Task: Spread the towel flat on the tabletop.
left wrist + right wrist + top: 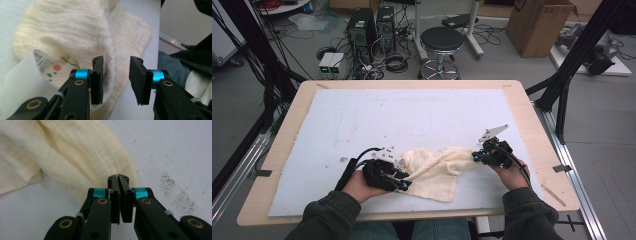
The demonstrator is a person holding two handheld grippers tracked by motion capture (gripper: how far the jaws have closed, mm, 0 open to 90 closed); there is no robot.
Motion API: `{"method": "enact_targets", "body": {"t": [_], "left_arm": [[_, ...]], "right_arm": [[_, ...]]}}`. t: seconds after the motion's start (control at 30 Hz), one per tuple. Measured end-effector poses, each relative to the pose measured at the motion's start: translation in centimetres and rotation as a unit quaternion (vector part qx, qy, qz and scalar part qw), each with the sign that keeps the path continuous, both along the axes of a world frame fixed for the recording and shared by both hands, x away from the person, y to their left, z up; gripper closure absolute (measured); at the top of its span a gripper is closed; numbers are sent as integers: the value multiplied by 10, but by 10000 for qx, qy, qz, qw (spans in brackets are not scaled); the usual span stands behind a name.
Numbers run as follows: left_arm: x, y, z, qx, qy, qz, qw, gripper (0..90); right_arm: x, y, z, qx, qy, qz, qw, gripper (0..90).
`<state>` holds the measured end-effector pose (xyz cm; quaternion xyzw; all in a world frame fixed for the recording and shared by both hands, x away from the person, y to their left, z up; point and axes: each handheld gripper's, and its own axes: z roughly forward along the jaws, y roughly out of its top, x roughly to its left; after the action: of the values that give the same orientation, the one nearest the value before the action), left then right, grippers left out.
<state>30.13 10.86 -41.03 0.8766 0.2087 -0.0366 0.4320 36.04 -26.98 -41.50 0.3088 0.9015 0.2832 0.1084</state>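
Cloth (75, 32) label (41, 60) print (tiny) unreadable, blurred.

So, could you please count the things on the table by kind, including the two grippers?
Cream cloth: 1
White mat that covers the table: 1
Handheld grippers: 2, the left gripper with jaws apart beside the cloth, the right gripper with jaws together at the cloth's edge
Total: 4

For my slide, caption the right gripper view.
Right gripper shut on an edge of the cream cloth over the white mat.
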Motion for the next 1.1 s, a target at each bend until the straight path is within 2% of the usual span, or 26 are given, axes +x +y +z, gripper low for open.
{"method": "enact_targets", "body": {"t": [0.27, 0.33, 0.47, 0.5, 0.6, 0.7, 0.73, 0.77, 0.87, 0.93, 1.0, 1.1], "left_arm": [[17, 11, 25, -344, -104, 232, 9991, 652], [21, 12, 28, -442, -73, 324, 9985, 653], [32, 16, 36, -502, -167, 510, 9973, 676], [38, 17, 40, -447, -243, 603, 9969, 688], [52, 21, 46, -565, -306, 853, 9943, 706], [68, 21, 47, -461, -386, 1166, 9914, 737], [72, 20, 44, -448, -337, 1296, 9900, 753], [76, 19, 40, -404, -286, 1313, 9901, 754], [83, 9, 23, 100, -141, 1254, 9920, 710], [83, 3, 14, 265, -39, 1137, 9932, 679], [83, -1, 6, 416, 1, 1123, 9928, 664], [84, -3, -4, 584, 119, 1227, 9907, 649]], "right_arm": [[0, -2, -3, 0, 5, -29, 10000, 887], [1, -3, -3, -6, 17, -22, 10000, 887], [1, -3, -3, -7, -5, -29, 10000, 887], [1, -3, -3, -8, -3, -24, 10000, 887], [1, -3, -4, -3, 13, -16, 10000, 887], [1, -3, -4, -9, 19, -34, 10000, 887], [1, -3, -4, -18, 0, -26, 10000, 887], [1, -3, -5, -9, 3, -25, 10000, 886], [1, -4, -6, 7, 32, -29, 10000, 887], [2, -5, -6, 5, 23, -13, 10000, 887], [2, -5, -6, 36, 33, -29, 10000, 887], [3, -5, -6, 49, 31, -36, 10000, 886]]}}
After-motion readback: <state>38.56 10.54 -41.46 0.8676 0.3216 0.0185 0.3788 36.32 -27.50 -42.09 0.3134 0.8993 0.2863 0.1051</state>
